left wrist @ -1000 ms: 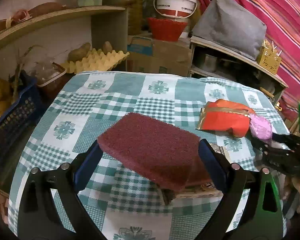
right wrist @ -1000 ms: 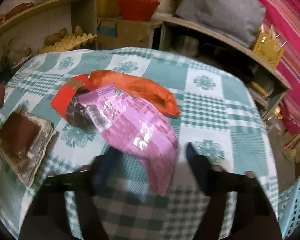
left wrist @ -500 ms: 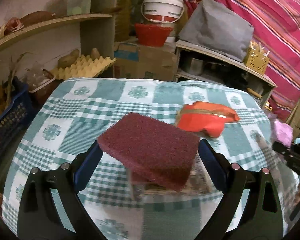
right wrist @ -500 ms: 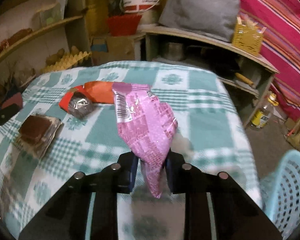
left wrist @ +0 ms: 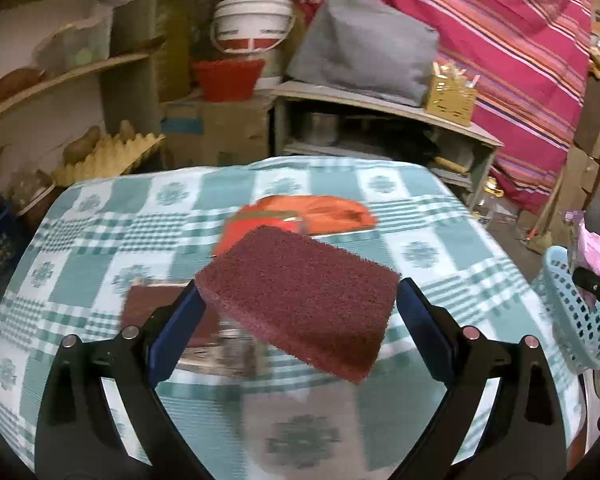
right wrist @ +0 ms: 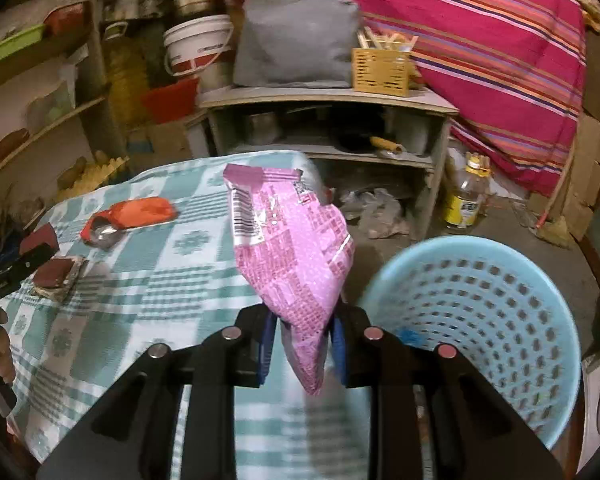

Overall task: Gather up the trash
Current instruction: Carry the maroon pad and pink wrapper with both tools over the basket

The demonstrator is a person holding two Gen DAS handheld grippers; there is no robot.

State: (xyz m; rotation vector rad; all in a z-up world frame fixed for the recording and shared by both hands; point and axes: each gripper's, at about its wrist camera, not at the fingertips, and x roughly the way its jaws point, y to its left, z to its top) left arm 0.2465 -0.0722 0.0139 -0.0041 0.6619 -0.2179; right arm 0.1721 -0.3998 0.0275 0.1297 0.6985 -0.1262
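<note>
My left gripper [left wrist: 298, 304] is shut on a maroon scouring pad [left wrist: 300, 292], held above the checked tablecloth [left wrist: 100, 240]. My right gripper [right wrist: 304, 332] is shut on the lower end of a pink snack wrapper [right wrist: 288, 248], which stands up between its blue pads, beside the rim of a light-blue mesh basket [right wrist: 500, 320]. That basket [left wrist: 576, 312] shows at the right edge of the left wrist view, with the pink wrapper [left wrist: 592, 244] above it. An orange wrapper [right wrist: 140, 210] and a brown pad on a foil wrapper [right wrist: 56, 274] lie on the table.
Behind the table stand shelves with a white bucket [left wrist: 252, 26], a red bowl [left wrist: 228, 78], a grey cushion [right wrist: 296, 44] and a yellow holder [right wrist: 382, 68]. An egg tray [left wrist: 108, 156] sits at the back left. An oil bottle [right wrist: 466, 196] stands on the floor.
The right gripper shut on the pink wrapper, lifted it off the table and carried it right, up to the blue basket. The left gripper moved right with the scouring pad.
</note>
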